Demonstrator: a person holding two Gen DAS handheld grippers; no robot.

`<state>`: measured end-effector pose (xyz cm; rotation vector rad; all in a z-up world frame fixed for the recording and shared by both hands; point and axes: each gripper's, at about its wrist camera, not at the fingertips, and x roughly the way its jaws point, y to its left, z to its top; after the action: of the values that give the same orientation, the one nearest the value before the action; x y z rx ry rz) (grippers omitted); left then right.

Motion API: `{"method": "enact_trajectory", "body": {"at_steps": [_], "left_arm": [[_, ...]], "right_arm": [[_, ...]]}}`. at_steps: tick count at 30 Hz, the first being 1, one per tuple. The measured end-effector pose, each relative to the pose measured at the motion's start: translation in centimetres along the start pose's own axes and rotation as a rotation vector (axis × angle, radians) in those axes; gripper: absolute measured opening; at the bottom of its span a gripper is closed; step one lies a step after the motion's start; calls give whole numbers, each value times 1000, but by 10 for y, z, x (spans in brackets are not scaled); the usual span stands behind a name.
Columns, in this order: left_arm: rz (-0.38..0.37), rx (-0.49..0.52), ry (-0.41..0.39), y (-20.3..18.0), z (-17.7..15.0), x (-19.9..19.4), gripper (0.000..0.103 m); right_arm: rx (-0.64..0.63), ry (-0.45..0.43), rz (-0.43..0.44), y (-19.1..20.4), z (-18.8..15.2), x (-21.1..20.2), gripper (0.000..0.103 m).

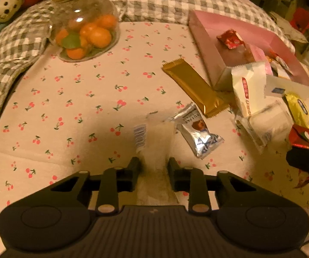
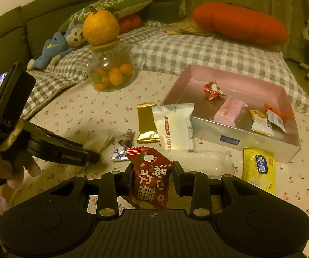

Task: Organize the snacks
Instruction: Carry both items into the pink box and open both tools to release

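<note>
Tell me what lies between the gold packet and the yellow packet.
In the right wrist view, a white packet lies between the gold packet and the yellow packet.

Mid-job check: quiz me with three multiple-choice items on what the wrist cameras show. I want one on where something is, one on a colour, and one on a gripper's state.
1. Where is the gold packet?
A. Inside the pink box
B. On the cherry-print sheet, outside the box
C. Inside the jar

2. What colour is the packet lying on the sheet in front of the box's near wall, at its right end?
A. Blue
B. Green
C. Yellow

3. What is the right gripper doing?
A. Wide open and empty
B. Shut on a red packet
C. Shut on a plush toy

Answers:
1. B, as the gold packet lies flat on the sheet, left of the box.
2. C, as the yellow packet lies there.
3. B, as the red packet stands clamped between its fingers.
</note>
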<state>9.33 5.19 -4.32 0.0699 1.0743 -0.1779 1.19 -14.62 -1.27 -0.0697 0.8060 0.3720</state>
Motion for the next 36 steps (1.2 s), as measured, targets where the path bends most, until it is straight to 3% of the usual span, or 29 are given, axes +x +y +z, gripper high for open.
{"method": "enact_trajectory", "body": {"at_steps": [4, 19, 36], "left_arm": [[-16, -4, -29, -3, 1, -9, 17], [-155, -13, -157, -21, 12, -56, 15], [-234, -7, -208, -65, 67, -37, 15]], "right_arm": [[-7, 0, -1, 2, 0, -1, 34], [-4, -33, -29, -5, 7, -14, 34], [130, -85, -129, -87, 41, -10, 34]]}}
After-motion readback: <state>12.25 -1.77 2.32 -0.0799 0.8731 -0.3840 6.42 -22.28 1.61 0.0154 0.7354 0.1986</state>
